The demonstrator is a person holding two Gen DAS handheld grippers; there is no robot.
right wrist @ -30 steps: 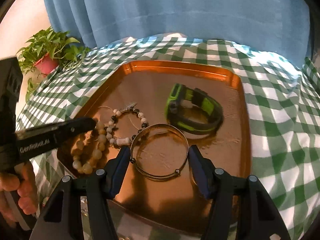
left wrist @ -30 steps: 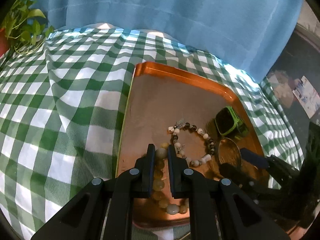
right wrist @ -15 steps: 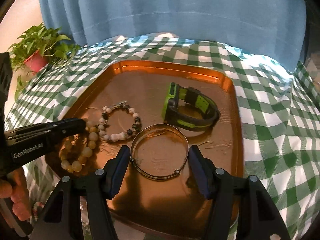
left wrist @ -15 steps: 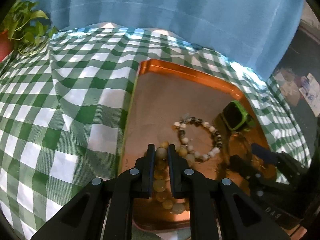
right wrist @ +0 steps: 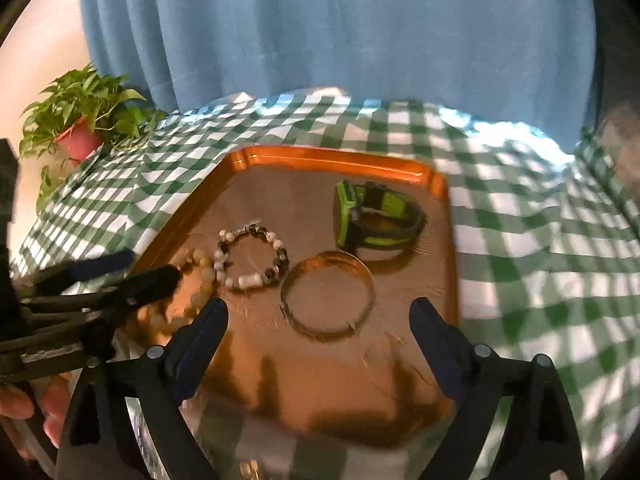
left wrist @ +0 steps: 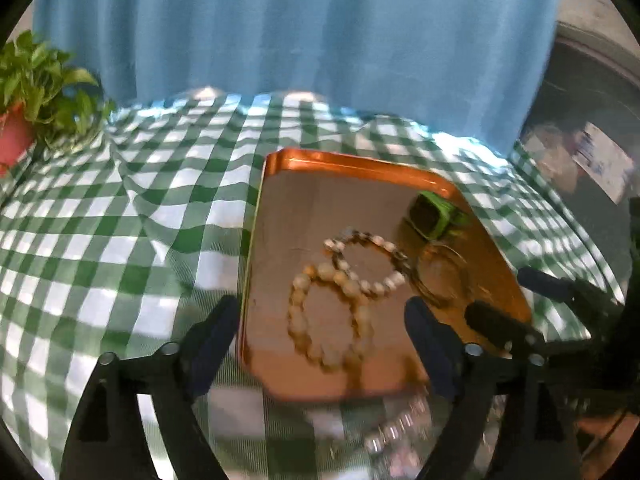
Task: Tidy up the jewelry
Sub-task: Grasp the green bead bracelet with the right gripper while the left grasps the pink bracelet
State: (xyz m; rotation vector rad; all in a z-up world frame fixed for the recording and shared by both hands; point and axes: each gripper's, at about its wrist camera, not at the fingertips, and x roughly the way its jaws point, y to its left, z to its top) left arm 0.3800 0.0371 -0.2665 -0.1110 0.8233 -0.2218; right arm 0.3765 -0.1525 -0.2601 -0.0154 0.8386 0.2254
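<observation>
Beads first: in the left wrist view we are spreading the left tongs (left wrist: 316, 328) wider, nothing pinched, over the tan bead bracelet (left wrist: 326, 320) lying low in the copper tray (left wrist: 360, 166), mid-frame. In the right wrist view we are also widening the right tongs (right wrist: 318, 320), gripping nothing, while the metal bangle (right wrist: 328, 294) is lying free at centre, just below the green watch (right wrist: 372, 220).

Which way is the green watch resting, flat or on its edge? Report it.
On its edge: the green watch stands on the tray with its strap looped.
</observation>
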